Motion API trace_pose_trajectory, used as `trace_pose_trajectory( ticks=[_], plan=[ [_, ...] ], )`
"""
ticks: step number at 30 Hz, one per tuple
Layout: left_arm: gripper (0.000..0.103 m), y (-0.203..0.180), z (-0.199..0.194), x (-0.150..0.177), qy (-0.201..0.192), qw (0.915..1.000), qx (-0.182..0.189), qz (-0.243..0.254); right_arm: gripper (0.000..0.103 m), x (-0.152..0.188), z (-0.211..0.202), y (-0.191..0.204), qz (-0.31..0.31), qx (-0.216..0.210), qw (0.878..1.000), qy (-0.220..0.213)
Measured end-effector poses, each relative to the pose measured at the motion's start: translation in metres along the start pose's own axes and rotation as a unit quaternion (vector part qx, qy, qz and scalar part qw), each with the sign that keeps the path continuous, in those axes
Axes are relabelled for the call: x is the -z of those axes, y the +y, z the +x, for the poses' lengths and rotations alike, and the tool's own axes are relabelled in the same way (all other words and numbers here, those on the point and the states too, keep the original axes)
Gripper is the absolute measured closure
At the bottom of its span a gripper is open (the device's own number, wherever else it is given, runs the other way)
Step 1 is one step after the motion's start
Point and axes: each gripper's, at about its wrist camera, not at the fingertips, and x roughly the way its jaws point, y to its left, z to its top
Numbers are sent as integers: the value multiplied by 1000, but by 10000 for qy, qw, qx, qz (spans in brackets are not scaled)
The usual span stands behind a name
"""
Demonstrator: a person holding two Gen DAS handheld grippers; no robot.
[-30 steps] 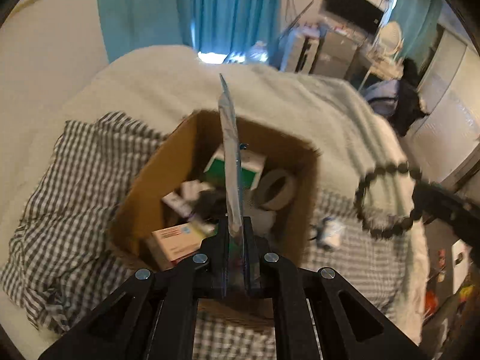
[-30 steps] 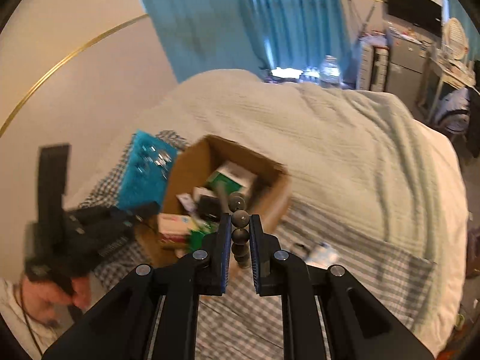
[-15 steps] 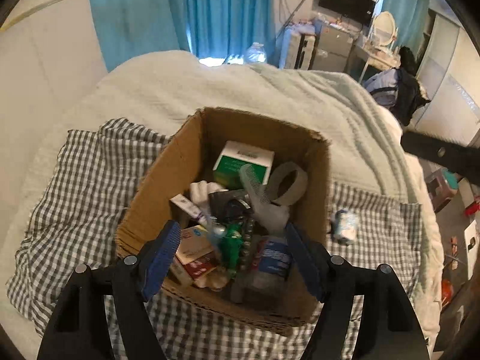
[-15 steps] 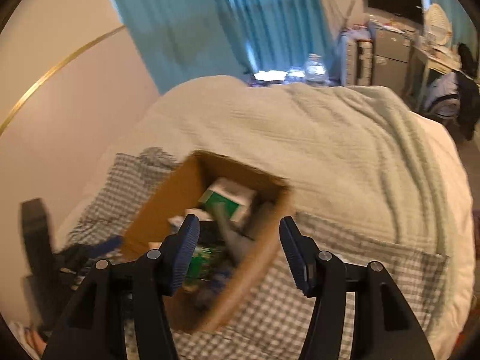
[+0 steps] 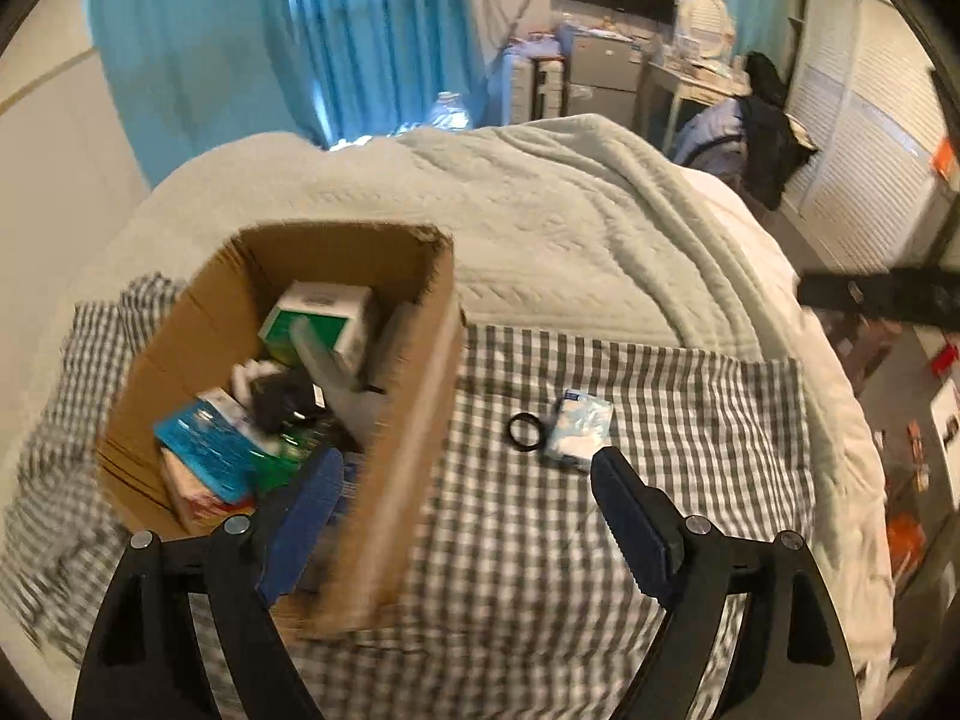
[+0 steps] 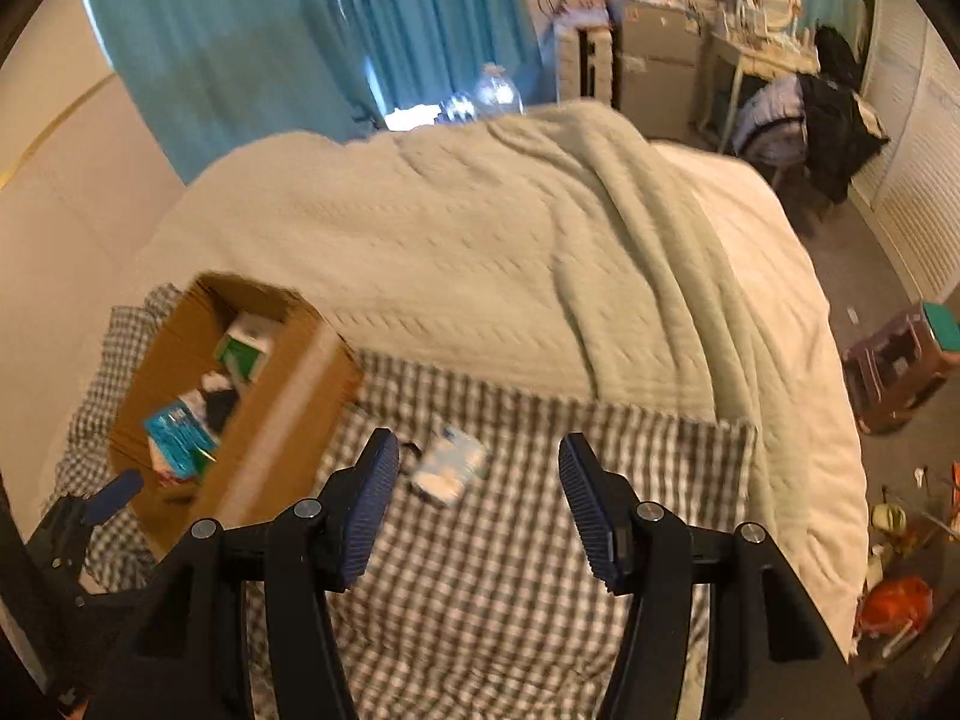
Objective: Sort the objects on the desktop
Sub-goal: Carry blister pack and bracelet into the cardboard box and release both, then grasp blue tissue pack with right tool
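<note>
A cardboard box (image 5: 414, 420) full of sorted items stands on a grey checked cloth (image 5: 690, 420) on the bed; it also shows in the right wrist view (image 6: 288, 414). A small blue-white packet (image 5: 579, 429) and a black ring (image 5: 526, 432) lie on the cloth right of the box. The packet also shows in the right wrist view (image 6: 450, 465). My left gripper (image 5: 474, 516) is open and empty, its left finger over the box's near corner. My right gripper (image 6: 477, 498) is open and empty, above the cloth just short of the packet.
A pale green blanket (image 5: 570, 228) covers the bed beyond the cloth. Blue curtains (image 5: 288, 42), a desk and cabinets stand at the back. The bed's right edge drops to a cluttered floor (image 6: 900, 480). The left gripper shows at the lower left of the right wrist view (image 6: 90, 516).
Both grippers opened: the left let go of a flat blue packet and the right of a bead bracelet over the box. Both views then swung right toward the packet on the cloth.
</note>
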Motion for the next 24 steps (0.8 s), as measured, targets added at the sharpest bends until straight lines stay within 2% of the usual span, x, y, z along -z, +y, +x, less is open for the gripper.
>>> trace_pose_trajectory(
  ticks=[4,5,8,9,12,13,15,16,19,24],
  plan=[
    [16,-18,37,36,-271,9987,9,-439,46,12,26,-17,175,-20,9991,389],
    [16,-25,51,43,-139,9989,70,-439,45,15,33,-17,162,-8,9987,474],
    [16,-34,91,52,469,9977,-58,-495,45,21,61,-21,122,-101,9968,786],
    [16,-34,98,55,498,9970,-55,-598,45,21,73,-21,169,-149,9961,856],
    [16,-29,120,57,498,9950,-94,-866,45,20,105,-25,543,-362,9920,1081],
    [16,-26,131,55,583,9935,-190,-954,45,19,120,-26,1379,-290,9813,1313],
    [16,-20,145,54,736,9894,-246,-1230,45,19,146,-29,1782,-513,9714,1482],
    [16,-15,150,55,721,9867,-195,-1446,45,18,162,-28,1873,-567,9684,1548],
    [16,-4,159,59,649,9808,-151,-1832,45,14,201,-22,1707,-435,9698,1690],
    [16,-3,178,55,687,9795,-17,-1895,45,16,253,-15,1888,-522,9604,1979]
  ],
)
